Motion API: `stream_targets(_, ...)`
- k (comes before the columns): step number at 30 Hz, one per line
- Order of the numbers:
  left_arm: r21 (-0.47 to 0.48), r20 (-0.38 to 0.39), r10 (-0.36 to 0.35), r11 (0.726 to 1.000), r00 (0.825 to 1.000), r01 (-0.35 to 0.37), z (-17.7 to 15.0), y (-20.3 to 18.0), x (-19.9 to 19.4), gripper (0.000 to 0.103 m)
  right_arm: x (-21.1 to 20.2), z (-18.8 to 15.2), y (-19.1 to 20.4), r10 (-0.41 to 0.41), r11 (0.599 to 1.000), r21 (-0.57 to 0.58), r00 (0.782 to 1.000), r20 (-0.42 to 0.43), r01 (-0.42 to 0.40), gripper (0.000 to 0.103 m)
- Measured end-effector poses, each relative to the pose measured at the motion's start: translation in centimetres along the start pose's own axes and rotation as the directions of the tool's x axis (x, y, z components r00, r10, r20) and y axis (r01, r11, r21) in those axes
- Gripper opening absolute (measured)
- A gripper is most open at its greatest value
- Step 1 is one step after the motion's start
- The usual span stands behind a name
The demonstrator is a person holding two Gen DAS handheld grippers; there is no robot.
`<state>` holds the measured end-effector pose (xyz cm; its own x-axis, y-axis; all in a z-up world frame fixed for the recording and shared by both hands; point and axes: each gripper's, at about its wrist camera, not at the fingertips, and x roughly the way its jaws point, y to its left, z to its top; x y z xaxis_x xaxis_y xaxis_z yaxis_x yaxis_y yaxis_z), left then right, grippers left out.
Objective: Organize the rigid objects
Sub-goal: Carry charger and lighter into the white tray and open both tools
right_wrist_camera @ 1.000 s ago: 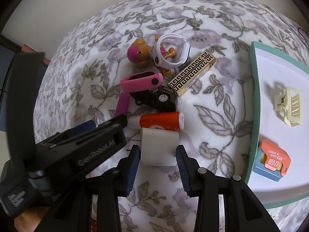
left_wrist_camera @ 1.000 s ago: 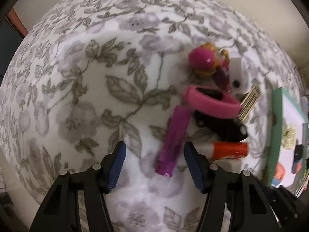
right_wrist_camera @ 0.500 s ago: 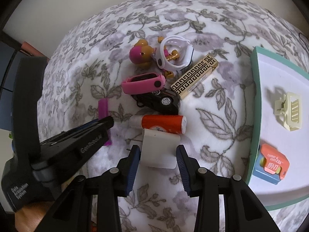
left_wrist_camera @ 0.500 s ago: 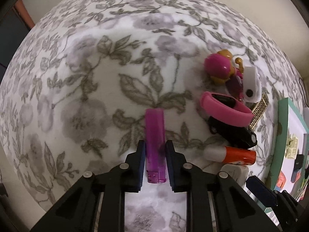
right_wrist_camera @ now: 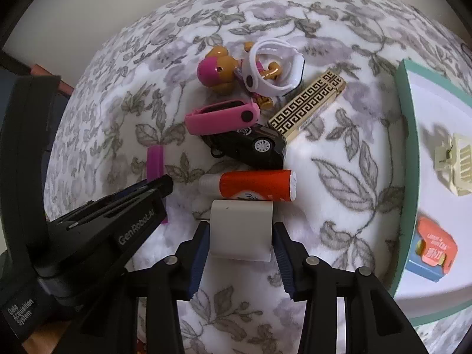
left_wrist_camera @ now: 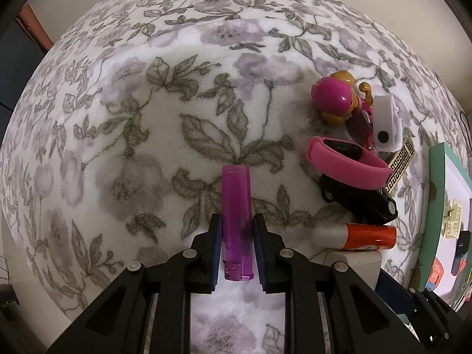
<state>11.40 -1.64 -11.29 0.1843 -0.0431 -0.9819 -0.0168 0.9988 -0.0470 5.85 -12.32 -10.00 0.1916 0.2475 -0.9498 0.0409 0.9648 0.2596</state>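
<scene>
My left gripper (left_wrist_camera: 237, 218) is shut on a purple lighter (left_wrist_camera: 236, 194) lying on the floral blanket; its pads press both long sides. In the right wrist view the same lighter (right_wrist_camera: 155, 162) sticks out past the left gripper (right_wrist_camera: 165, 183). A white charger block (right_wrist_camera: 240, 244) stands between the fingers of my right gripper (right_wrist_camera: 241, 227). Those jaws are opening, and a thin gap shows on each side of the block. Both grippers point steeply down.
Beyond the charger lie a red-orange tube (right_wrist_camera: 256, 187), a black toy car (right_wrist_camera: 250, 147), a pink band (right_wrist_camera: 221, 116), a gold patterned case (right_wrist_camera: 306, 106), a white band (right_wrist_camera: 274, 70) and a pink-headed toy figure (right_wrist_camera: 214, 72). A teal-rimmed tray (right_wrist_camera: 408, 147) on the right holds a cream clip (right_wrist_camera: 457, 165) and an orange box (right_wrist_camera: 433, 247).
The left gripper's jaws closed onto the purple lighter, which now lies straight between them. The right gripper's jaws have spread slightly away from the charger's sides.
</scene>
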Motion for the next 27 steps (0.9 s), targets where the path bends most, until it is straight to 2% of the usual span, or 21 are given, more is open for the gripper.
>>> stream_targets(5, 0.0, 0.005, -0.004, 1.0, 1.0, 0.004, 0.0, 0.0, -0.2, 0.022, 0.1, 0.0, 0.4, -0.012, 1.0, -0.017, 1.0, 0.005, 0.012, 0.046)
stream_targets(9, -0.027, 0.005, -0.032, 0.999, 0.999, 0.032, -0.1, 1.7, -0.4, 0.02, -0.5, -0.1, 0.3, -0.017, 1.0, -0.017, 1.0, 0.011, 0.017, 0.045)
stream_targets(13, -0.033, 0.041, -0.045, 0.998, 0.998, 0.046, 0.1, 2.5, -1.8, 0.02, -1.5, 0.1, 0.1, -0.005, 1.0, -0.004, 1.0, 0.021, 0.005, 0.045)
stream_targets(18, -0.033, 0.119, -0.054, 0.998, 0.991, 0.058, 0.3, 3.2, -4.8, 0.02, -3.6, 0.4, -0.3, 0.004, 1.0, 0.018, 0.998, 0.058, -0.005, 0.045)
stream_targets(23, -0.023, 0.241, -0.057, 0.998, 0.969, 0.065, 0.4, 3.3, -9.3, 0.02, -7.0, 0.7, -1.5, -0.026, 0.998, 0.057, 0.991, 0.131, 0.019, 0.045)
stream_targets(27, 0.0, 0.283, -0.071, 0.997, 0.957, 0.074, 0.0, 2.3, -10.6, 0.02, -8.6, 0.8, -3.6, -0.055, 0.992, 0.117, 0.987, 0.148, 0.038, 0.045)
